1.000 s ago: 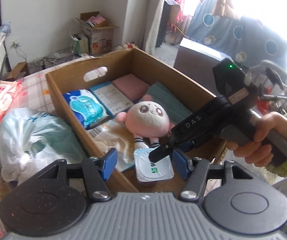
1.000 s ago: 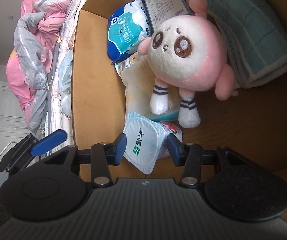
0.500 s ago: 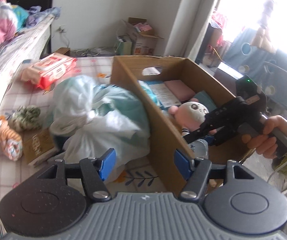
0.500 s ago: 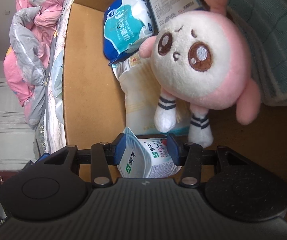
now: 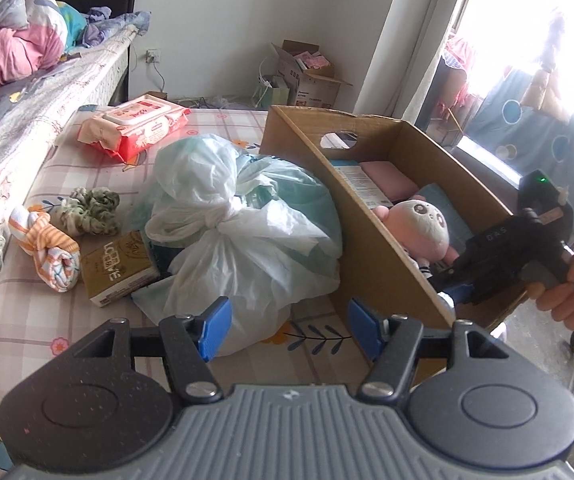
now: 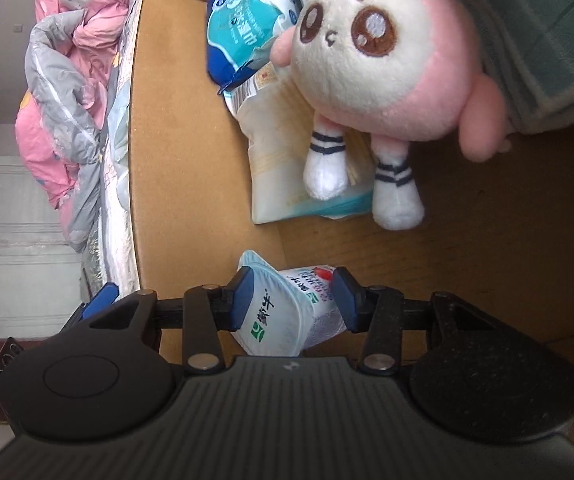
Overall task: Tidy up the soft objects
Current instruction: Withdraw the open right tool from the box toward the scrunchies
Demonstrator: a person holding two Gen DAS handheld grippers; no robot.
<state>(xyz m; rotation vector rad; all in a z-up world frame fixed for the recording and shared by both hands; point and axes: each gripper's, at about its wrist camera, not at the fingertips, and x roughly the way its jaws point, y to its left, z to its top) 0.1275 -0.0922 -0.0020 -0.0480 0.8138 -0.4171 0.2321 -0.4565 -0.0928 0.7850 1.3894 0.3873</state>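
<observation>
The box (image 5: 375, 240) wall hides the doll's (image 5: 419, 228) legs; the cup's (image 6: 287, 312) bottom is hidden behind the right gripper (image 6: 293, 300).

Location type: a home bedroom. Indicators in the left wrist view: a bed (image 5: 27, 120) with a patterned cover at 10 o'clock, carrying crumpled pink and grey bedding (image 5: 7, 44). A wall socket (image 5: 153, 56) with a trailing cable sits at 11 o'clock. An open cardboard carton (image 5: 307, 76) of household items stands on the floor at 12 o'clock. A curtain (image 5: 415, 40) and bright window (image 5: 527, 20) occupy 1 to 2 o'clock. A checked floral sheet (image 5: 87, 328) covers the work surface, with a wet-wipes pack (image 5: 135, 124) at 11 o'clock.
</observation>
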